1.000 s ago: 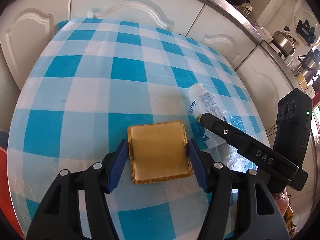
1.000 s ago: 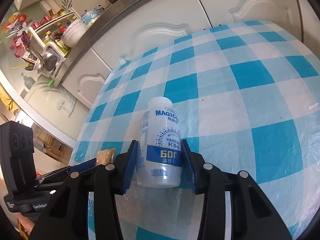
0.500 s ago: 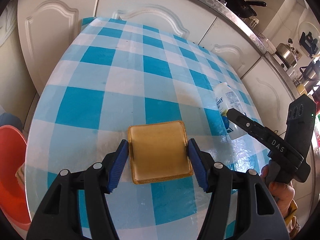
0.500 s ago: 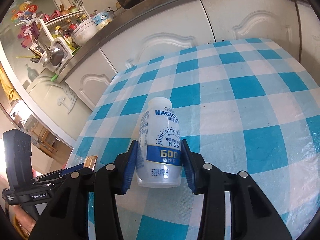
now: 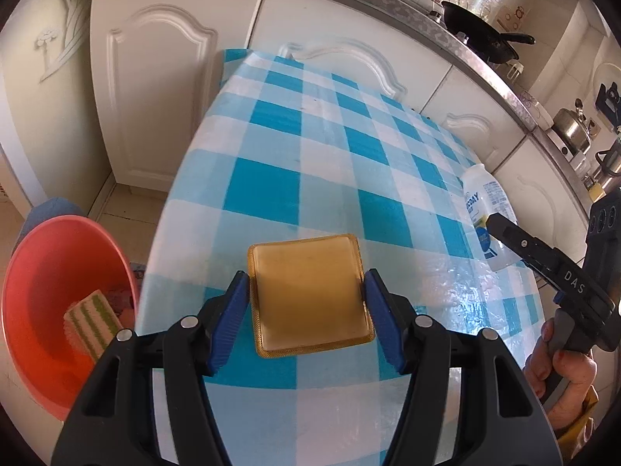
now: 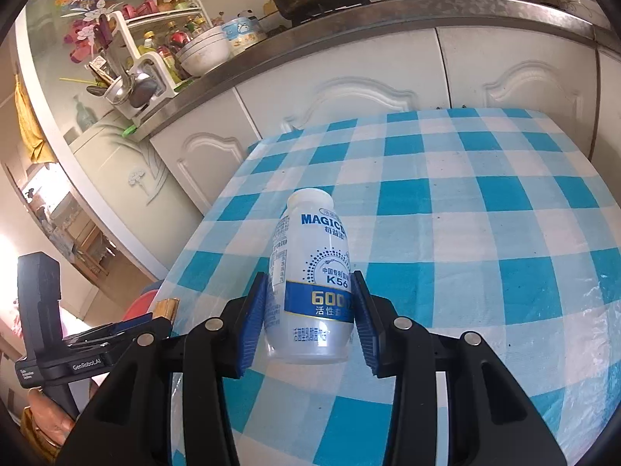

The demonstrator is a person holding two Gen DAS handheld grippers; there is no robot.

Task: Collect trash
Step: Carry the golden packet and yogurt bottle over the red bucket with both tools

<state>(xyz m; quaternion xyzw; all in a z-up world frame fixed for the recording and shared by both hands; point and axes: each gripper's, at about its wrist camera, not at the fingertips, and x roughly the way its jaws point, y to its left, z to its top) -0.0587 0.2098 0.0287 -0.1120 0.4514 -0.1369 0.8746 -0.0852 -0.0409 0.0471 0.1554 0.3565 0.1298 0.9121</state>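
Gold foil sachet (image 5: 310, 295) pinched in left gripper (image 5: 306, 310) jaws, white yogurt-drink bottle (image 6: 312, 283) clamped in right gripper (image 6: 308, 318) jaws, both above the checked desk (image 5: 310, 147). Pickup done; drop into red basin (image 5: 35, 283) on the floor likely left, striped item already inside.

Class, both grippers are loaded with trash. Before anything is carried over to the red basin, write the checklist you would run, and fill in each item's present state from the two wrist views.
1. Left gripper shut on the yellow packet: ok, a blue pad on each side edge.
2. Right gripper shut on the white bottle: ok, pads clamp its lower body.
3. Both items lifted off the checked tablecloth: cannot tell.
4. Red basin in view, beside the table's left edge: ok.
5. Room left in the basin: ok, a striped item fills only part.
6. Bottle capped: cannot tell.
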